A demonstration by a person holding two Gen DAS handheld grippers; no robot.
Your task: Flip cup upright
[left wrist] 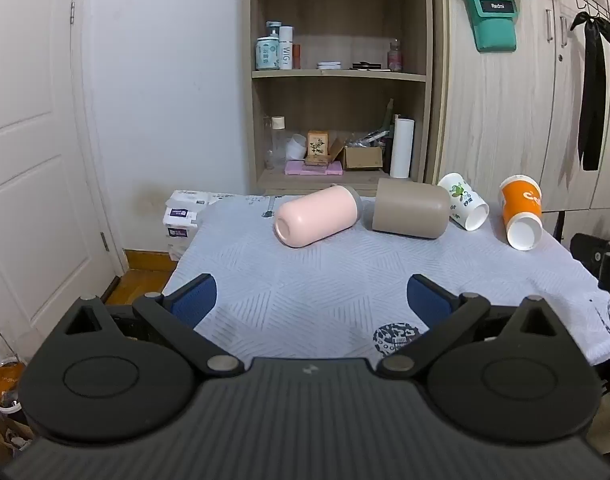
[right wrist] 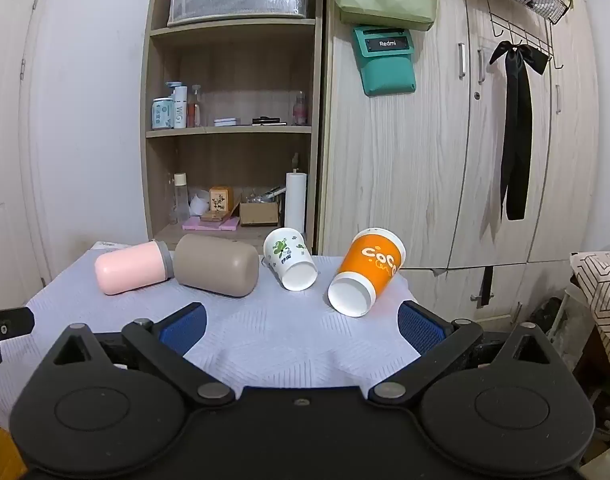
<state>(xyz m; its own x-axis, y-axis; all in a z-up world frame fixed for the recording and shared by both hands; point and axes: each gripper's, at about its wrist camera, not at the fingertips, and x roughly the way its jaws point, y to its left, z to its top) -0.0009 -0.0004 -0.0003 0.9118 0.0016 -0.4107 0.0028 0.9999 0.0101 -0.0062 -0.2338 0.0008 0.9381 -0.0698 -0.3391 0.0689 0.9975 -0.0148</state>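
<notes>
Several cups lie on their sides in a row at the far edge of a cloth-covered table (left wrist: 305,280). From left: a pink cup (left wrist: 317,216) (right wrist: 131,266), a taupe cup (left wrist: 411,209) (right wrist: 217,265), a white cup with green print (left wrist: 465,200) (right wrist: 291,258) and an orange paper cup (left wrist: 521,212) (right wrist: 365,272). My left gripper (left wrist: 311,298) is open and empty, short of the pink and taupe cups. My right gripper (right wrist: 301,326) is open and empty, short of the white and orange cups.
A wooden shelf unit (right wrist: 233,120) with bottles and boxes stands behind the table, next to a wardrobe (right wrist: 445,160). A white door (left wrist: 29,160) is at the left. Boxes (left wrist: 181,216) sit by the table's far left corner. The other gripper's body (left wrist: 601,260) shows at the right edge.
</notes>
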